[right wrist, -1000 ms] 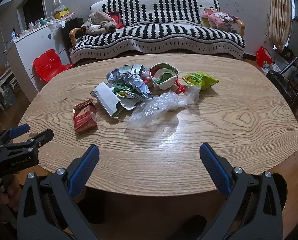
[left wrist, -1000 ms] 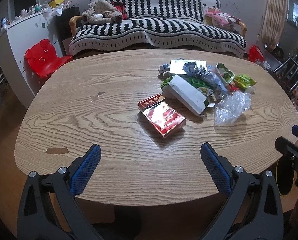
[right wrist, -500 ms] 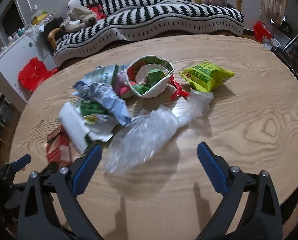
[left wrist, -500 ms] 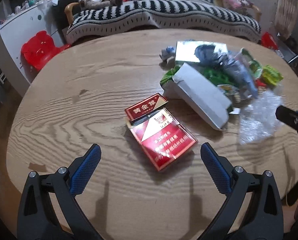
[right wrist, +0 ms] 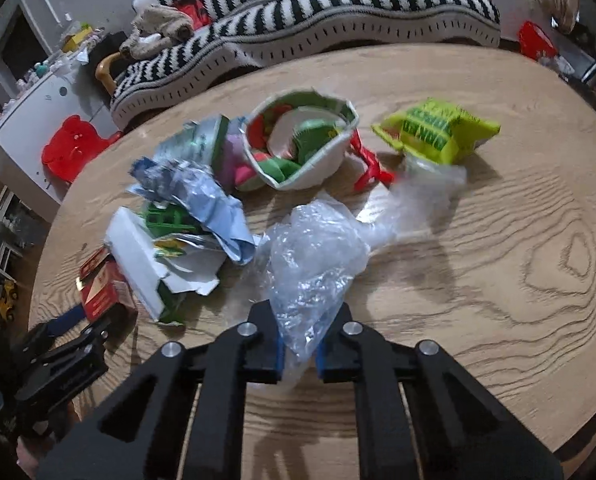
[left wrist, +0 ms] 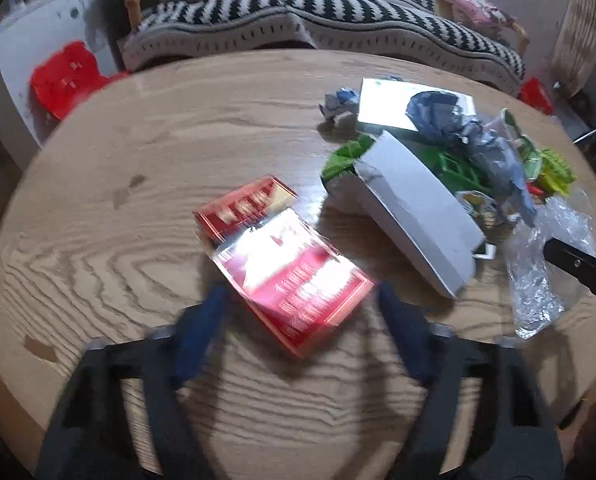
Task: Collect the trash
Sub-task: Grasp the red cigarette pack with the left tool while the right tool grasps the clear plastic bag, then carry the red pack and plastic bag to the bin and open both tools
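A striped sofa (left wrist: 298,12) is filling the back of both views, and in front of it a wooden table (left wrist: 146,128) is carrying a heap of trash. The left wrist view is showing the side of the heap that the right wrist view mostly hides: a white carton (left wrist: 414,216) lying long across the wood, a flat silver sheet (left wrist: 386,104) behind it, and a red cigarette pack (left wrist: 294,276) lying open-lidded nearest the camera. The right wrist view is giving the other side instead: a crumpled paper bowl (right wrist: 302,140) stuffed with scraps, a yellow-green snack bag (right wrist: 438,132) lying apart to its right, and a crumpled blue wrapper (right wrist: 202,200) on top of the carton.

The left gripper (left wrist: 302,308) is hanging over the near end of the red cigarette pack, its blurred blue pads standing either side of the pack's corner; its jaws have just been closing, yet they are not pressing on the pack in this view.

The right gripper (right wrist: 300,348) is clenching the near end of a clear plastic bag (right wrist: 318,248), its jaws having just been closing; the film is bunching up between the pads while the rest is trailing across the table toward the snack bag. The left wrist view is catching only a black tip of that gripper over the bag.
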A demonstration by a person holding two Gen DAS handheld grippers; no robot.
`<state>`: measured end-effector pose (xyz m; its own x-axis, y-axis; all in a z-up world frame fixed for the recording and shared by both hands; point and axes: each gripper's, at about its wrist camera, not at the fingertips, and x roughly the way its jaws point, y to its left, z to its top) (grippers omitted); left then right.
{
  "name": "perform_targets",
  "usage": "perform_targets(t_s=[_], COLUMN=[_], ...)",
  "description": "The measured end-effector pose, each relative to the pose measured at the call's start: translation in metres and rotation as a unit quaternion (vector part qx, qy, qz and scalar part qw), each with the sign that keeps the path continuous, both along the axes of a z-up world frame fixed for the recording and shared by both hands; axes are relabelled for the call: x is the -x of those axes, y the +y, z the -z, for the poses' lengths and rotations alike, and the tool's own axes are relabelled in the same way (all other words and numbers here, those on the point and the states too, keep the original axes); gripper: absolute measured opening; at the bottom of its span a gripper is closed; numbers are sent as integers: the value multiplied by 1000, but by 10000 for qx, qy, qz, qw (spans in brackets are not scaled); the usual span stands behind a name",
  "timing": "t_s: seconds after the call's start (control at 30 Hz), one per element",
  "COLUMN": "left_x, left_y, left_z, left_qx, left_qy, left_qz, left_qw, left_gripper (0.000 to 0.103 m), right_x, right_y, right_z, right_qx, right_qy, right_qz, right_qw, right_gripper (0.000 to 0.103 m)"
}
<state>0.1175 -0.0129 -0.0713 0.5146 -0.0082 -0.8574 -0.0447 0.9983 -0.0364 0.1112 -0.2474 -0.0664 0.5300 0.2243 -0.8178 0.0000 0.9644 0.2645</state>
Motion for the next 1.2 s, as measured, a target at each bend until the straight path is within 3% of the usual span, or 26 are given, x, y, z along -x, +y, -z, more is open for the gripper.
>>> perform_targets(t_s=[0.13, 0.33, 0.73, 0.87, 1.03, 1.2], left_x=[13, 38, 51, 55, 63, 86], left_y=[8, 13, -1, -35, -120, -224], left_z=[-6, -21, -57, -76, -89, -85], left_qx=[202, 226, 169, 261, 424, 571], left_qy=[-34, -189, -614, -838, -984, -1053], left_qz=[38, 184, 342, 692, 1529, 2627], left_qw=[9998, 9994, 9974, 9937, 9824, 9574], left_gripper=[66, 65, 65, 65, 65, 65], right_x=[14, 23, 46, 72, 116, 179], right_y=[4, 6, -16, -59, -143, -250], right_z=[-14, -30, -49, -65, -69, -52], right_qx=[56, 91, 133, 227, 289, 363], right_qy=[-216, -378, -681, -925, -1025, -823], right_qz=[-103, -213, -91, 210, 952, 2117], right_qw=[9997, 9990, 9976, 9952, 9897, 9732], right_gripper=[11, 11, 11, 11, 11, 11])
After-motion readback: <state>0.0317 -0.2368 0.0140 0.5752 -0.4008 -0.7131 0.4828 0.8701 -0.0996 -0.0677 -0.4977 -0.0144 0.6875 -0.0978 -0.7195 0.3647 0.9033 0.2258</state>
